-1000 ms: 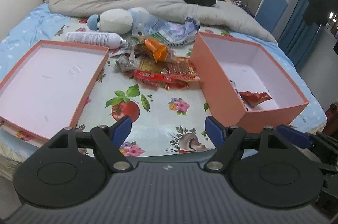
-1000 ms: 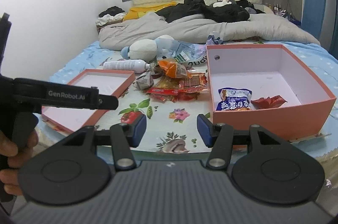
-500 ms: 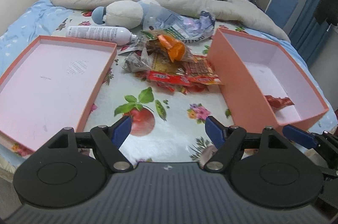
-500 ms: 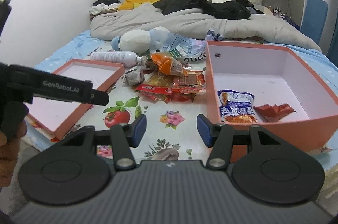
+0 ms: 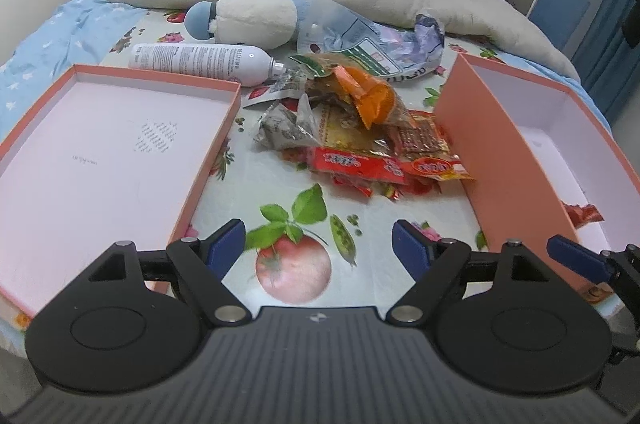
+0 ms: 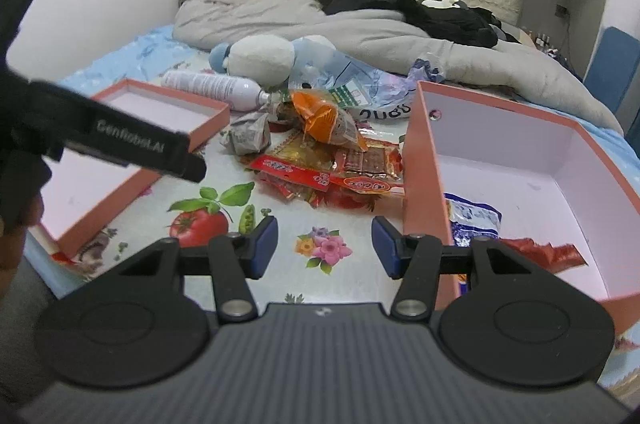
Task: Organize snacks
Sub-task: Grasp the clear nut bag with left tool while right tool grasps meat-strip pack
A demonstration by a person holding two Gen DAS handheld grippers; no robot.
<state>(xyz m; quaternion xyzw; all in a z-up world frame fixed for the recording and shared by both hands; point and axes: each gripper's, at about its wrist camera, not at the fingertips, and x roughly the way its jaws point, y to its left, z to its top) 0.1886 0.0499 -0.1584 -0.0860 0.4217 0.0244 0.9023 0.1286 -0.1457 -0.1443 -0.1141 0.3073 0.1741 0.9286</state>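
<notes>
Blue pads on both tools have nothing between them, so neither is grasping anything. The left tool (image 5: 319, 244) is spread wide (its jaws have just been opening a bit more) over the tomato print on the bed cover (image 5: 296, 268), aimed down at the snack pile (image 5: 360, 140), probably so it can take a fat packet. The right tool (image 6: 324, 242) is released too but set narrower, hanging over the flower print just short of the same pile.

Snacks sit heaped on the bed between the two boxes: red strip packets (image 6: 320, 176) in front, an orange bag (image 6: 324, 120) on top, a crumpled silver packet (image 5: 284, 128) on the left side. The deep salmon box (image 6: 424, 152) on the right touches the pile and already holds a blue-white bag (image 6: 472, 220) and a red wrapper (image 6: 548, 252), so that looks like the drop-off. The shallow lid (image 5: 120, 140) on the left holds nothing.

A white spray bottle (image 5: 200, 58) and plush toy (image 5: 248, 20) lie behind the pile, not snacks, likely to be left alone.
</notes>
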